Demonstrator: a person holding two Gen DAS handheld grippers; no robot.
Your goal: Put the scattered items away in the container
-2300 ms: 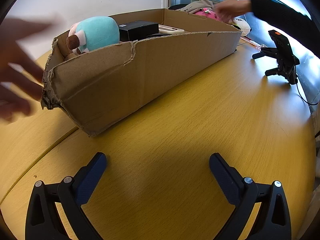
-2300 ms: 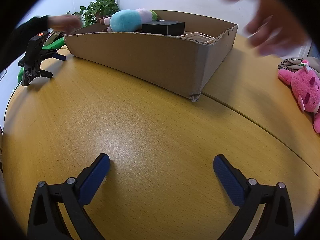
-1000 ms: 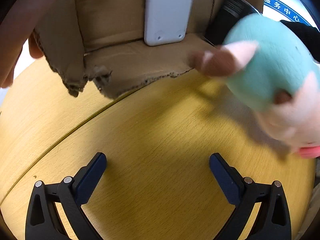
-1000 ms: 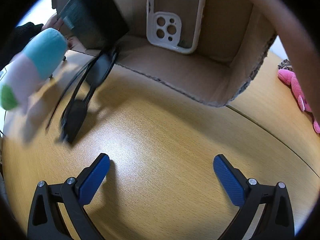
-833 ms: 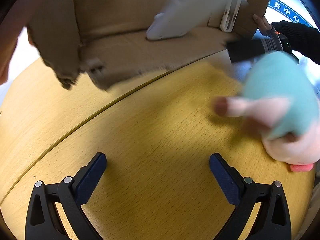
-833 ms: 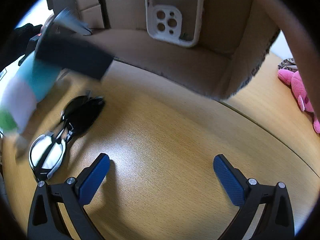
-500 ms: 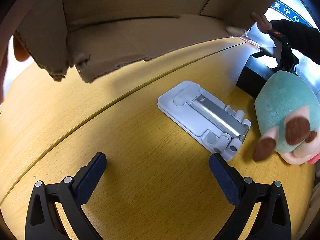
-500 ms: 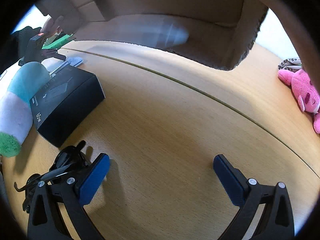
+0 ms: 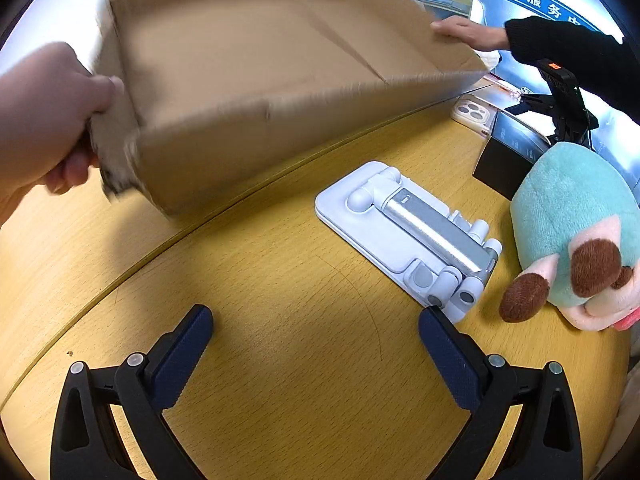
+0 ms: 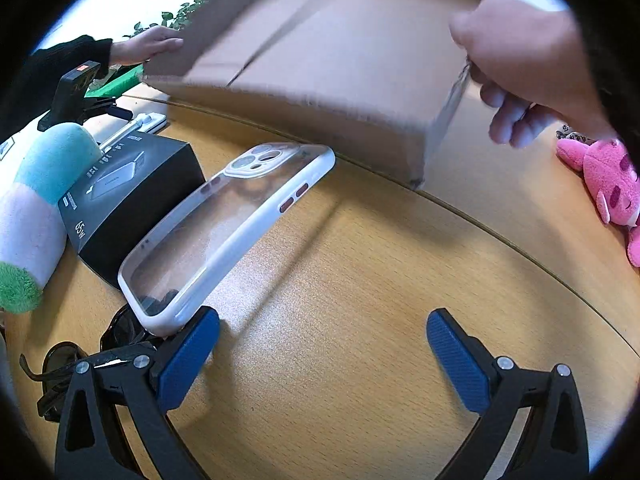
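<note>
Two bare hands hold the empty cardboard box (image 9: 260, 80) tilted above the wooden table; it is blurred in both views (image 10: 340, 60). A white folding phone stand (image 9: 408, 232) lies ahead of my open left gripper (image 9: 316, 344). A teal plush toy (image 9: 576, 232), a black box (image 9: 508, 156) and a phone case (image 9: 474, 114) lie to its right. In the right wrist view the clear phone case (image 10: 224, 224) leans on the black box (image 10: 128, 196), beside the plush (image 10: 40, 200). Dark glasses (image 10: 100, 344) lie by the left finger of my open right gripper (image 10: 324, 344).
A pink plush (image 10: 608, 184) lies at the table's right side. A black phone tripod (image 9: 560, 100) stands at the far edge, also in the right wrist view (image 10: 76, 96). A green plant (image 10: 180, 12) stands behind.
The box was tipped up and its contents spilled onto the table: plush, black box, glasses, phone stand, phone case. The box is now swinging back, empty. Both grippers stayed still.
</note>
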